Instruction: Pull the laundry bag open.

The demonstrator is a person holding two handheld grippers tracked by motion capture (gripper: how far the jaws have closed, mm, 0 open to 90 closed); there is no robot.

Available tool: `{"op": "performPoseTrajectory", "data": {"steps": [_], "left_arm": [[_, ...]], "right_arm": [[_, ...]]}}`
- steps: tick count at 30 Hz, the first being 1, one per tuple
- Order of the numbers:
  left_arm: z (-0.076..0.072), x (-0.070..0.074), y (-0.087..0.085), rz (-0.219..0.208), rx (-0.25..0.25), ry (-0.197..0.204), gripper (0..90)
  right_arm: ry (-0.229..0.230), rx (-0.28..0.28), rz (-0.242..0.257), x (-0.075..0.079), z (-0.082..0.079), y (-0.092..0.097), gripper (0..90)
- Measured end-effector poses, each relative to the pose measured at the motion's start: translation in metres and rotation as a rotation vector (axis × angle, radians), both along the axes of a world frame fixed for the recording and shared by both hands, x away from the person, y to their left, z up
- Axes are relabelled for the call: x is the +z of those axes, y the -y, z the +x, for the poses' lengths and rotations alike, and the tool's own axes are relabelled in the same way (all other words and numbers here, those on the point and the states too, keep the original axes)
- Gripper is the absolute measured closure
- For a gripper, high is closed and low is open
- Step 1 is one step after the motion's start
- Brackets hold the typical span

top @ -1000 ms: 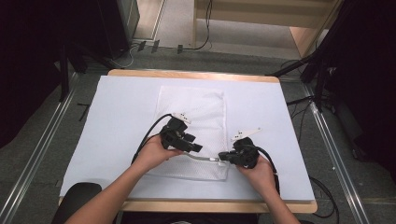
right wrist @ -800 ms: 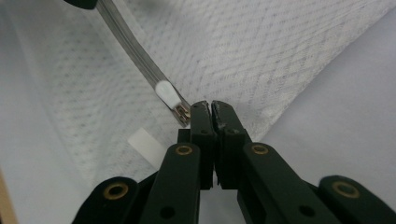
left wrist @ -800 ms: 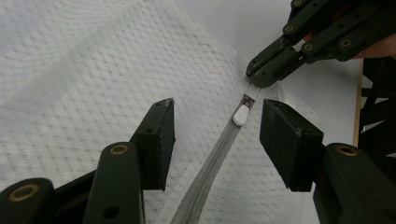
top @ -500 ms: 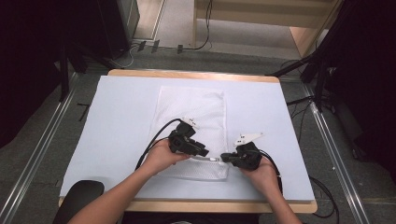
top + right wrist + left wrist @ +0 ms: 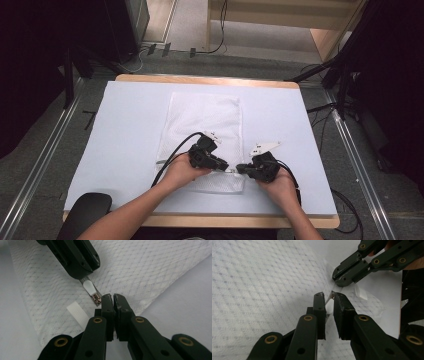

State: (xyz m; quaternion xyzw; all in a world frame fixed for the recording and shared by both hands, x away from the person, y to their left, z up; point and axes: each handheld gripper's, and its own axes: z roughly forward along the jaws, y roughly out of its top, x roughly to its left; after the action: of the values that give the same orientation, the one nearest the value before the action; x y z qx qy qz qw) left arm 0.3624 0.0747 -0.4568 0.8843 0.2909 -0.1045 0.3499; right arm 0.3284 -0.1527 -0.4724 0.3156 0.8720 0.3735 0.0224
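White mesh laundry bag (image 5: 206, 131) lies flat in the middle of the pale blue tabletop (image 5: 120, 125), its zippered edge toward the person, and both grippers work at that near edge. The step in hand looks like unzipping or zipping the bag: one hand anchors the fabric while the other takes the zipper pull.

In the right gripper view the right gripper (image 5: 113, 298) has its jaws pressed together on the mesh edge right beside the metal slider (image 5: 97, 299), pinning the bag against the tabletop. A short ribbed white tab (image 5: 77, 312) sticks out of the seam just beside them. The left gripper (image 5: 327, 300) has just been closing its jaws, with the white zipper pull (image 5: 89, 287) between them; in the right gripper view the pull sticks out from between those jaws, which look clamped on its far end.

As a judgement, the grasp is only just made. Next the left hand should confirm its hold and draw the pull steadily along the zipper line, away from the right gripper, keeping low and in line with the teeth. The right hand should hold firm so the mesh does not bunch or lift
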Motion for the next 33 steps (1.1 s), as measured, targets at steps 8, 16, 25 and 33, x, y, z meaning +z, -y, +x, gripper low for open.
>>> {"op": "performPoseTrajectory", "data": {"steps": [8,16,25,33], "left_arm": [[-0.003,-0.007,0.008,0.002,-0.017,-0.016,80.1],[-0.007,-0.009,0.013,-0.008,-0.033,-0.016,80.0],[-0.008,-0.012,0.014,-0.009,-0.024,-0.018,87.1],[-0.002,-0.013,0.012,-0.026,-0.014,-0.070,87.6]], "right_arm": [[-0.005,-0.001,-0.002,0.000,0.000,0.000,88.0],[-0.012,-0.008,0.001,0.000,0.001,0.000,88.0],[-0.011,-0.013,0.013,-0.001,0.000,0.001,87.8],[-0.011,-0.010,0.026,-0.002,0.000,0.002,88.2]]}}
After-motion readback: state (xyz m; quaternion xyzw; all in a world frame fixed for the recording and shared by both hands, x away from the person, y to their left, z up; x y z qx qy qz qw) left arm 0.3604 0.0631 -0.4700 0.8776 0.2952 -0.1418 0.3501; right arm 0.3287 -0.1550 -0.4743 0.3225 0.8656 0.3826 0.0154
